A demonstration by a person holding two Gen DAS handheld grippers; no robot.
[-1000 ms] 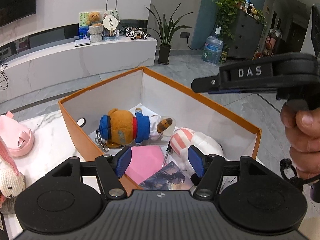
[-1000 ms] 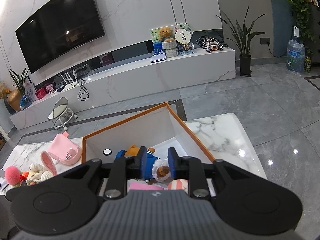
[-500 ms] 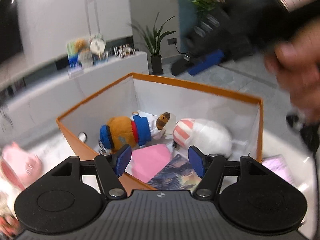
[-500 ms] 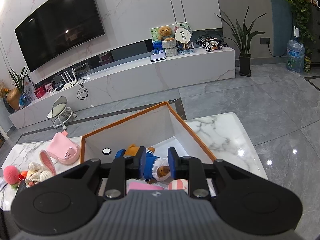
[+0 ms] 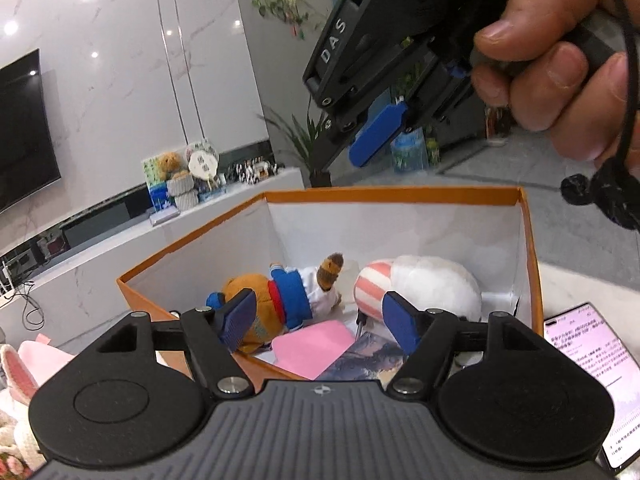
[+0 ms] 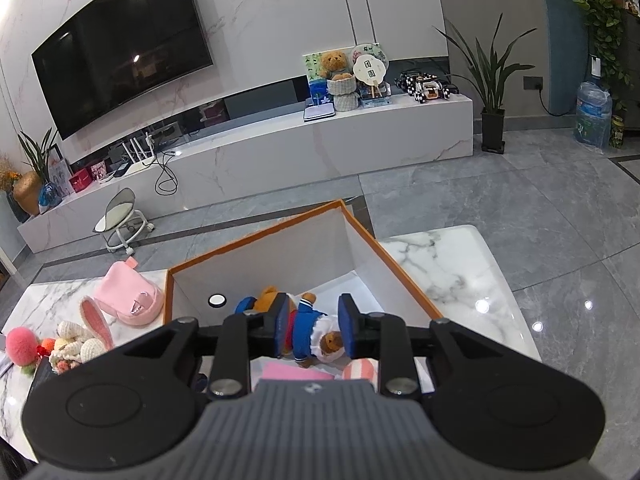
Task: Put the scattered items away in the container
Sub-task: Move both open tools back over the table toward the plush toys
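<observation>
Looking past your left gripper [image 5: 318,322], spread wide and holding nothing, you see the orange box [image 5: 396,195] just ahead with two soft toys inside: one bear [image 5: 276,300] and one white striped toy [image 5: 424,286]. Your right gripper [image 6: 313,330] (narrower, but not closed, also holding nothing) hangs above the box. Only its view shows the pink bag [image 6: 128,300] and bunny [image 6: 86,334] left on the table [image 6: 440,264]; only the left view shows one phone [image 5: 588,376].

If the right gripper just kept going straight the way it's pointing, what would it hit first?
Most likely the bear plush: it lies in the orange box, framed between the open fingers of the right gripper. Depth is unclear, and nothing else shows in between.
</observation>
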